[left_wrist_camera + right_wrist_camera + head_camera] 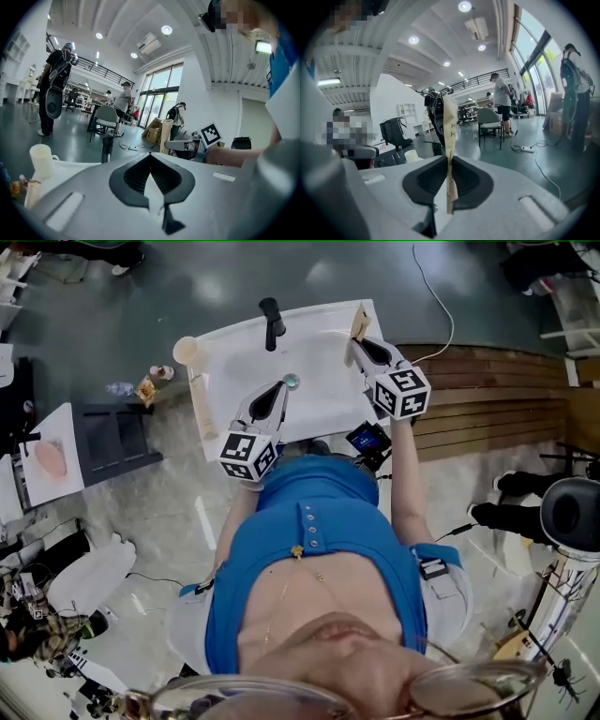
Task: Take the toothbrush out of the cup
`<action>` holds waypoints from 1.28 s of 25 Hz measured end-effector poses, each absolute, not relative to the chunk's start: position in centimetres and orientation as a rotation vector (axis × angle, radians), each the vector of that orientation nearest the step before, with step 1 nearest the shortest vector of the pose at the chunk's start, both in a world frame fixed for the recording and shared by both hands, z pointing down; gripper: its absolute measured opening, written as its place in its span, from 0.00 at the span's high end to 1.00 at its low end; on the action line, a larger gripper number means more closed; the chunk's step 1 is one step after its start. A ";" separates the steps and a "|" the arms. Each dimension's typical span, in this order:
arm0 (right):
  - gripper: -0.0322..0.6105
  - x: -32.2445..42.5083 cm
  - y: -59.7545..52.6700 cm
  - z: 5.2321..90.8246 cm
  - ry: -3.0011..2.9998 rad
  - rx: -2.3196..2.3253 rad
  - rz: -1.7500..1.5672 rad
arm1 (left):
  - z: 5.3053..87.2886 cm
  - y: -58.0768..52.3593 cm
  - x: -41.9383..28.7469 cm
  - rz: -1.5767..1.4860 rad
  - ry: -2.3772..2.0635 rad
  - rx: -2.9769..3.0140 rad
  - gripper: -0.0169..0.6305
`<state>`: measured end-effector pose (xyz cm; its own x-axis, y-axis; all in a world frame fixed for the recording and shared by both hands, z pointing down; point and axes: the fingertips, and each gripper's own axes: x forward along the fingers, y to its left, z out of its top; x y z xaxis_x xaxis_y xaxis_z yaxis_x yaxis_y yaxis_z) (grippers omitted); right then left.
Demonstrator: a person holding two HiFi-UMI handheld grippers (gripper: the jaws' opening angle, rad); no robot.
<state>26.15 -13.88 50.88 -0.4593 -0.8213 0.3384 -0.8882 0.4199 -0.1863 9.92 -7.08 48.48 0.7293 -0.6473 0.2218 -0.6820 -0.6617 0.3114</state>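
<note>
A white cup (186, 350) stands at the far left corner of the white sink (225, 343); it also shows in the left gripper view as a cup (41, 161) and in the right gripper view as a cup (411, 155). My right gripper (357, 341) is over the sink's far right corner, shut on a beige toothbrush (359, 322). In the right gripper view the toothbrush (449, 136) stands upright, pinched between the jaws of the right gripper (449, 159). My left gripper (283, 387) hovers over the basin near the drain (292, 382), shut and empty. Its jaws meet in the left gripper view (150, 157).
A black faucet (272, 322) rises at the sink's far edge. Small bottles and packets (150, 385) lie left of the sink. A wooden platform (506, 399) runs to the right, a dark shelf (112, 442) to the left. People and chairs (108, 119) stand in the hall beyond.
</note>
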 end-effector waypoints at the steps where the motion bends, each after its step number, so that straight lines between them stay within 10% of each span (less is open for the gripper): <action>1: 0.90 26.7 -13.7 51.0 -2.468 1.521 0.510 | 48.6 -7.1 10.2 0.129 -1.025 2.559 0.97; 32: 0.89 35.0 -11.0 64.3 -1.978 1.461 0.832 | 49.9 -7.0 12.3 0.150 -1.074 2.508 0.97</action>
